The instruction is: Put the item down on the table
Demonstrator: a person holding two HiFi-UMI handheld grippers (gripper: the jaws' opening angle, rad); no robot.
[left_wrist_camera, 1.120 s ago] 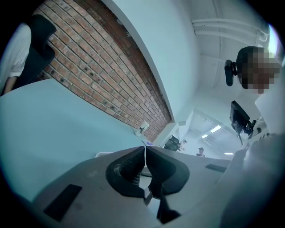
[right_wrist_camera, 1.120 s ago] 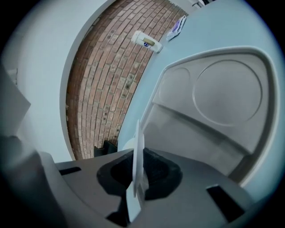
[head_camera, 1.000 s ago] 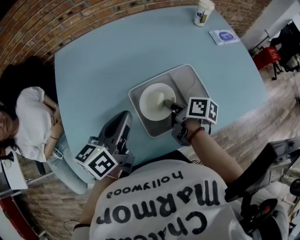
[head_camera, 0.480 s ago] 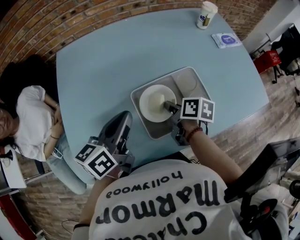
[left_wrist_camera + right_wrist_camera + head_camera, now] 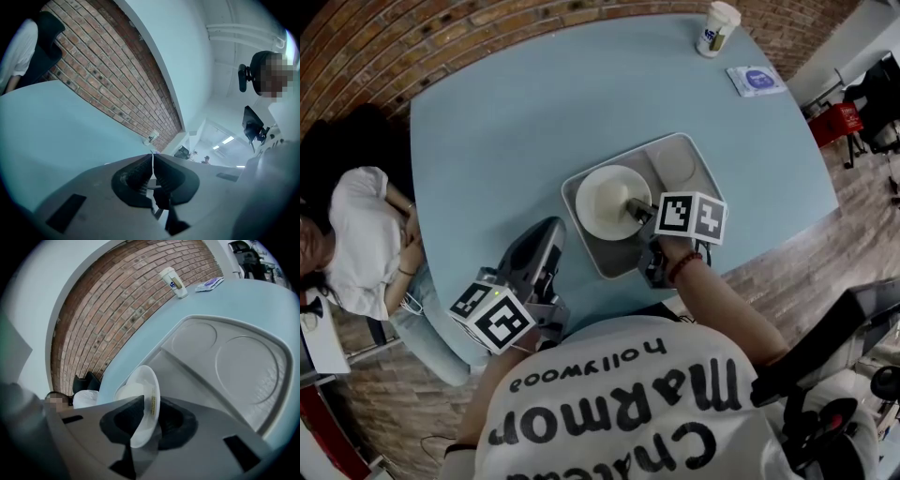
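Note:
A white plate point(image 5: 607, 201) is over the large left compartment of the grey tray point(image 5: 697, 161), which lies on the light blue table point(image 5: 534, 103). My right gripper point(image 5: 636, 209) is shut on the plate's right rim. In the right gripper view the plate point(image 5: 143, 397) stands edge-on between the jaws of the right gripper point(image 5: 147, 420), tilted against the tray point(image 5: 243, 366); whether it touches the tray I cannot tell. My left gripper point(image 5: 549, 232) is over the table's near edge, left of the tray. In its own view the left gripper point(image 5: 152, 173) is shut with nothing in it.
A paper cup point(image 5: 717, 28) and a flat blue-and-white packet point(image 5: 757, 79) sit at the table's far right corner. The tray has round recesses point(image 5: 246, 364) on its right side. A person in white point(image 5: 356, 239) sits at the table's left edge, before a brick wall point(image 5: 366, 56).
My right gripper has shifted slightly left with the plate in it, still over the tray. The left gripper has hardly moved.

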